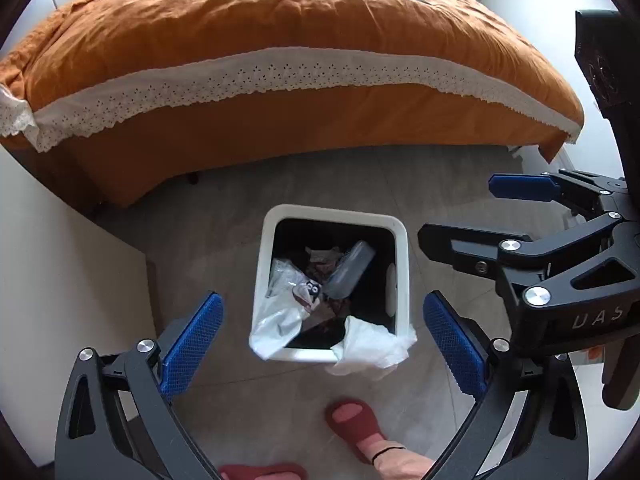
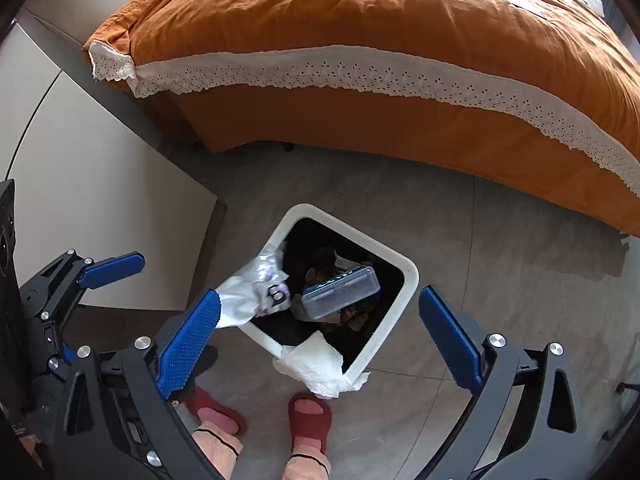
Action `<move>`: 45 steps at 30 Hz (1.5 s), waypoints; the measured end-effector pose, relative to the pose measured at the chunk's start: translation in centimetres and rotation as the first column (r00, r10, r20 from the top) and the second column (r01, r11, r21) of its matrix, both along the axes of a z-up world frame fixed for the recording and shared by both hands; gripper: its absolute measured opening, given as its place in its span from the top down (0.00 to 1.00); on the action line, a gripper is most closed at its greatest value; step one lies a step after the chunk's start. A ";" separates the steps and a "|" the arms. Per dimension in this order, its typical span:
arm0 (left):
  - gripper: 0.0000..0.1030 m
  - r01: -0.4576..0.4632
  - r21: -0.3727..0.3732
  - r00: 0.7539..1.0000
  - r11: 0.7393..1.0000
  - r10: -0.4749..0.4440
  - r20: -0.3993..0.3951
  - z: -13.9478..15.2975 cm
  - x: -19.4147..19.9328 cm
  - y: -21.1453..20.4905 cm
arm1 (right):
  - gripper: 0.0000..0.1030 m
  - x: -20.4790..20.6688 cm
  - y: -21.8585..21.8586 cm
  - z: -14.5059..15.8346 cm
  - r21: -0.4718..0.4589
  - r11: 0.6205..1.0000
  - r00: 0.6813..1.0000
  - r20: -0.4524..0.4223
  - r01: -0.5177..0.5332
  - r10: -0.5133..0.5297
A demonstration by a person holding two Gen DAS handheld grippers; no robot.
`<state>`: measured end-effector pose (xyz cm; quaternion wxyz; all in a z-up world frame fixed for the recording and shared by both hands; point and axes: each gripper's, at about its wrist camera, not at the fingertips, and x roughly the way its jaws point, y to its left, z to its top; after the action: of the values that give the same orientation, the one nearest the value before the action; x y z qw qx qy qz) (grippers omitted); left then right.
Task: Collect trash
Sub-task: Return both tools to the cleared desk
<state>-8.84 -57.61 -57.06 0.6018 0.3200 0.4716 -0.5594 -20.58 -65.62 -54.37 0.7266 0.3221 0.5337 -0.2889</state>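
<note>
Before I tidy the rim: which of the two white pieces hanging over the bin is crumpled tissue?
The tissue on the bin's corner nearest the slippers; the other piece is glossy plastic film.

White letters "UAS" on the right hand-held gripper [image 1: 456,216]

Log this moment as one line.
left gripper: open, empty | right gripper: open, empty | trash bin: on floor, holds trash
</note>
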 end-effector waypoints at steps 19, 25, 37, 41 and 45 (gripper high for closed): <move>0.05 -0.217 -0.293 0.957 0.931 0.263 0.127 26.6 2.0 8.2 | 0.04 3.4 4.7 27.1 -0.298 0.952 0.934 0.315 -0.069 0.167; 0.05 -0.354 -0.399 0.878 0.846 0.447 0.170 34.6 3.0 14.0 | 0.04 6.6 8.9 34.6 -0.438 0.886 0.846 0.406 -0.153 0.346; 0.05 -0.589 -0.548 0.575 0.595 0.784 0.234 44.4 6.5 29.6 | 0.04 15.9 22.3 44.0 -0.534 0.772 0.579 0.526 -0.345 0.623; 0.05 -0.621 -0.594 0.482 0.512 0.847 0.226 46.2 7.7 36.0 | 0.04 18.0 26.8 46.1 -0.557 0.747 0.524 0.541 -0.363 0.658; 0.05 -0.647 -0.612 0.386 0.455 0.887 0.253 47.2 8.6 42.2 | 0.04 19.7 31.0 47.3 -0.539 0.765 0.510 0.575 -0.352 0.640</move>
<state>-0.22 -15.42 -9.83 0.9524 0.0631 0.2429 -0.1730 -0.91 -34.62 -7.10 0.9733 0.1030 0.2054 -0.0009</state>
